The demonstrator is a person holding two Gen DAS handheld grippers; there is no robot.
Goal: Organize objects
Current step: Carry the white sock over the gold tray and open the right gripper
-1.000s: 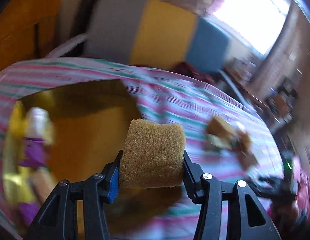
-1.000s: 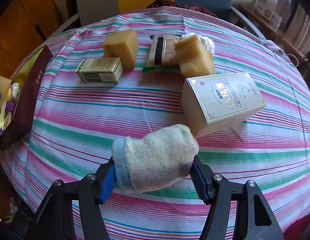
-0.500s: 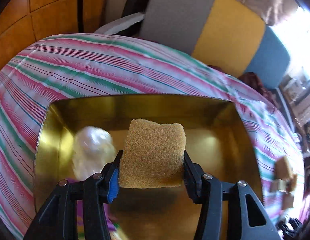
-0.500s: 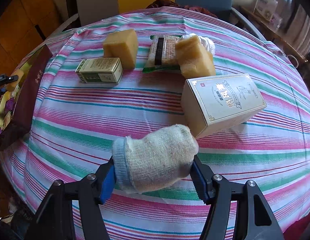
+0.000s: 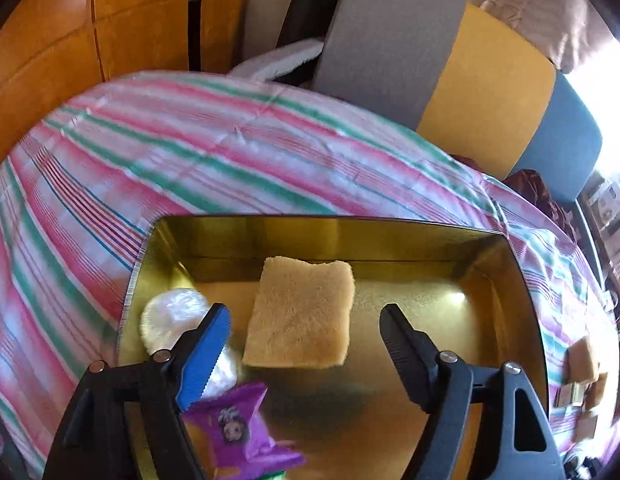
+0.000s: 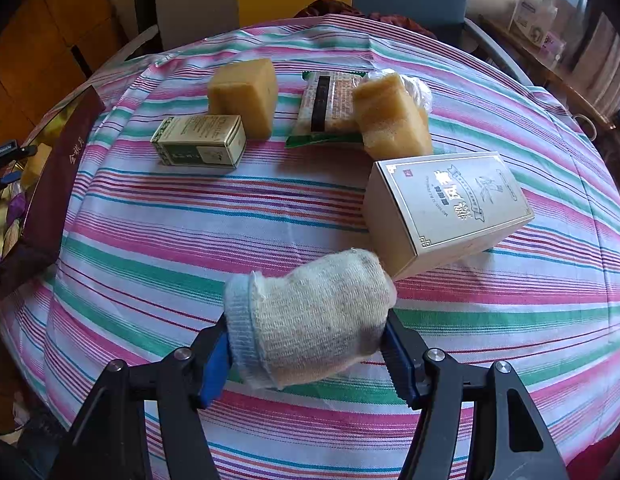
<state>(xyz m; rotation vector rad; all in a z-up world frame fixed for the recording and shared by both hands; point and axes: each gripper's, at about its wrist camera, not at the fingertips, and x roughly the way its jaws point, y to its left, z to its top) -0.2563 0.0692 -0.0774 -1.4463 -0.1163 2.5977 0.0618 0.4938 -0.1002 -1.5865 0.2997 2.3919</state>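
In the left wrist view a tan sponge [image 5: 301, 314] lies free inside the gold tin box [image 5: 506, 280], between and beyond the spread fingers. My left gripper [image 5: 305, 334] hangs over the box with its jaws opening, and neither pad touches the sponge. A white round bundle [image 5: 169, 316] and a purple snack packet [image 5: 241, 428] lie in the box at the left. In the right wrist view my right gripper [image 6: 305, 346] is shut on a rolled grey sock [image 6: 310, 320] above the striped cloth.
On the striped table lie two more tan sponges [image 6: 243, 94] [image 6: 390, 118], a small green-and-cream carton [image 6: 199, 140], a flat packet [image 6: 330, 106] and a large pale box [image 6: 446, 204]. The dark box lid [image 6: 53, 196] stands at the left edge. A chair [image 5: 438, 56] sits behind.
The left gripper swung left over the gold box, then opened and let the sponge drop into it. The right gripper with the sock has not moved.
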